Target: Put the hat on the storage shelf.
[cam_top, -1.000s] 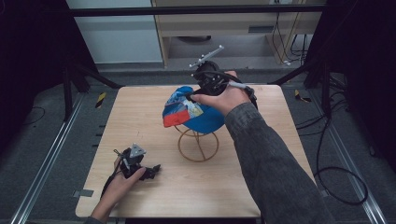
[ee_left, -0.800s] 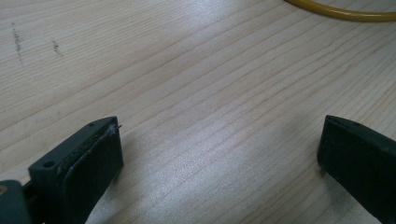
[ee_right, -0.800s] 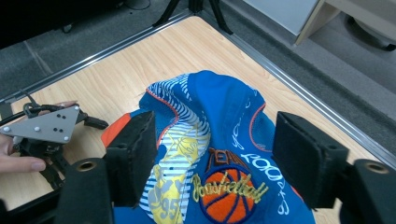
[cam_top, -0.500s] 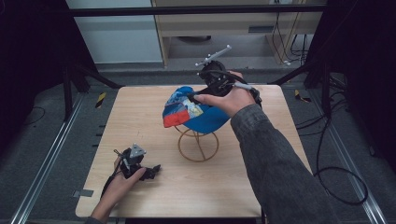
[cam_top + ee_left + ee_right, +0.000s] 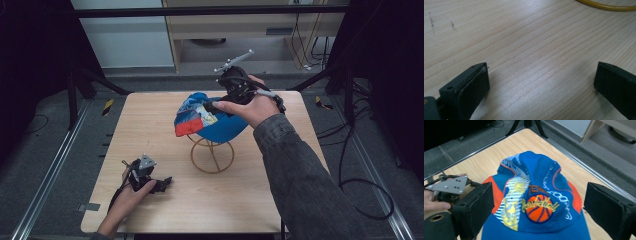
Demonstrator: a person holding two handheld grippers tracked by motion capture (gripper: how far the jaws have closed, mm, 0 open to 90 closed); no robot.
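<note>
Blue/orange cap w/ basketball logo

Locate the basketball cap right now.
High view: the blue basketball cap sits atop the yellow wire stand at table centre, under the right gripper; the left gripper rests near the front-left edge.

Right hand-held gripper at blue cap on wire stand

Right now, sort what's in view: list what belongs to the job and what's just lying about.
In the job:
cap
wire stand under it
right gripper, open over the cap
left gripper, open on the table

Lying about:
yellow-black piece on the floor
floor cables
</note>
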